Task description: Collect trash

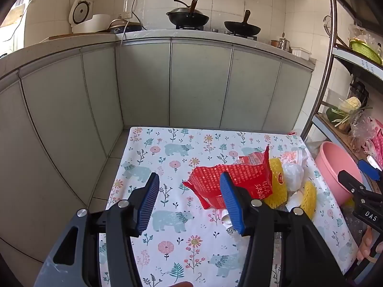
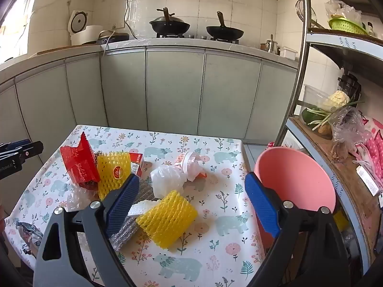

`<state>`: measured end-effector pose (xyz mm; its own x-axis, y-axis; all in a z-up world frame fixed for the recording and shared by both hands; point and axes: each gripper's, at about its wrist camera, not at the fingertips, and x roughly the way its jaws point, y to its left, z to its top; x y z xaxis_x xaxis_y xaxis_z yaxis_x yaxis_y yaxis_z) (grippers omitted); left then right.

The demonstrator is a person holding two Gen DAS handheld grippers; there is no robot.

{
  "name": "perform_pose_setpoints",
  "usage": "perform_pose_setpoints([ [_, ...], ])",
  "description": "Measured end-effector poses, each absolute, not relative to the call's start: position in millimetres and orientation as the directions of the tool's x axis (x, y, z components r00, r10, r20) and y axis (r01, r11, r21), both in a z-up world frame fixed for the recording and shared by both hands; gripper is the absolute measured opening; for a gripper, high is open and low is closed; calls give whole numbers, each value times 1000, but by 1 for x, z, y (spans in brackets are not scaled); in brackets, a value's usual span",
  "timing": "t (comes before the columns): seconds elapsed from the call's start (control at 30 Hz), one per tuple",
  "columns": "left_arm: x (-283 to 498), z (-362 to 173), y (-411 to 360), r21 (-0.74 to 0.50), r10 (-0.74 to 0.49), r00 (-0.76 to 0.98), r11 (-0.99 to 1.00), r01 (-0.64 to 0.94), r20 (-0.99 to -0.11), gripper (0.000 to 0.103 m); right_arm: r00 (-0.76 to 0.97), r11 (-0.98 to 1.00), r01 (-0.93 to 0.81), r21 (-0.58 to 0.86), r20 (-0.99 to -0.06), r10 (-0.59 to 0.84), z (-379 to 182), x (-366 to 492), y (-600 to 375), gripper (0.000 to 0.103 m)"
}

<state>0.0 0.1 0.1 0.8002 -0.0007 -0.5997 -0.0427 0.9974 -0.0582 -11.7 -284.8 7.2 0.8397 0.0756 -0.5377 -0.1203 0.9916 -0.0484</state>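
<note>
Lying on table (image 2: 222, 251): red bag (image 2: 79, 165), yellow net (image 2: 167, 218), white bag (image 2: 167, 179). L gripper (image 1: 189, 201) & R gripper (image 2: 191, 203) both spread wide, nothing held. Pink tub (image 2: 294, 179) at table's R edge.

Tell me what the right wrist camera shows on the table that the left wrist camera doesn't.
Only the right wrist view shows the right gripper head-on, open over a yellow foam net, plus crumpled silver foil at the table's near corner.
Only the left wrist view shows the left gripper head-on, open and empty.
Both share the red snack bag, white plastic wad and pink basin.
</note>
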Motion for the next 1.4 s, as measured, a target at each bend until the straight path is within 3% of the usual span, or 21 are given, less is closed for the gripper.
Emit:
perform_pose_setpoints([
  [1.4,0,0,0,-59,-2,801,997,-42,-599,53,836,991,-121,-52,-544,74,3,-11,-282,90],
])
